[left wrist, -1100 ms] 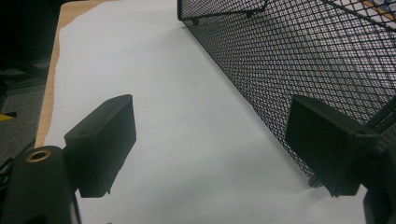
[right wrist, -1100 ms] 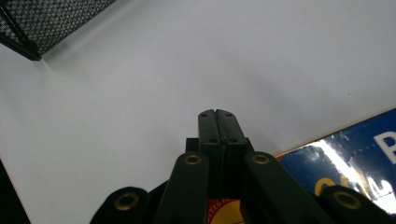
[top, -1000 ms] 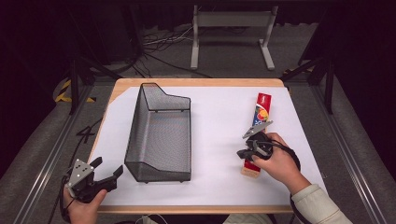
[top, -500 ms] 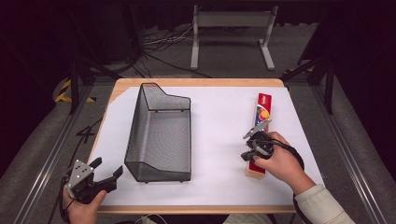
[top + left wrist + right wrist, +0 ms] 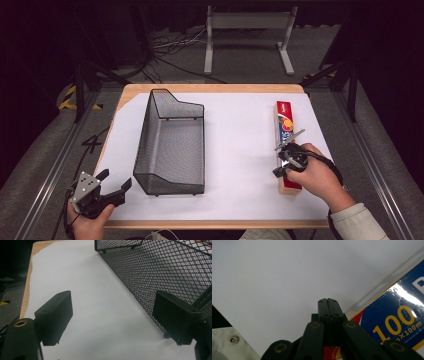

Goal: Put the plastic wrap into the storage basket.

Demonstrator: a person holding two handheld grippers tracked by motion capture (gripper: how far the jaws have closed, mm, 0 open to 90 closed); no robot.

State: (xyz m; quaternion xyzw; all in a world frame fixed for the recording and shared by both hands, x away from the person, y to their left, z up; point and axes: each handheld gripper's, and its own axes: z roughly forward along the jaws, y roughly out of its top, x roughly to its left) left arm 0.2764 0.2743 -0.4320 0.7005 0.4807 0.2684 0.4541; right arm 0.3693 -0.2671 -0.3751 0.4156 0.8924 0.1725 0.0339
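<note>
1. Lower left of the high view: left gripper [image 5: 114,191] held low at the near table edge, jaws spread wide with nothing between them, pointing toward the near end of the wire mesh basket [image 5: 172,145].
2. Same gripper seen in the left gripper view [image 5: 112,315]: two black pads far apart, bare white paper [image 5: 95,302] between them, basket wall [image 5: 160,272] filling the upper right and running close beside the right-hand pad.
3. Centre left of the high view: basket standing empty on the white sheet, well apart from the box.
4. Right of the high view: long red and blue box [image 5: 285,131] of wrap lying flat, lengthwise toward the far edge, its near end under the hand.
5. Lower right of the high view: right gripper [image 5: 278,172] resting over the box's near part, jaws pressed together, tips at its left edge, gripping nothing.
6. Right gripper view: closed pads [image 5: 328,308] meeting over the white sheet just beside the box [image 5: 392,317], glossy blue face with yellow print at right.
7. Handling, as a judgement: cardboard, light for its length, stiff along the long axis, glossy and likely slippery; thin walls liable to dent under hard squeeze.
8. Best hold, probably: across the narrow width near mid-length, to avoid tipping; jaws need opening first.
9. Gloss and print plain in the right gripper view; whole layout and the basket-to-box gap plain from above.
</note>
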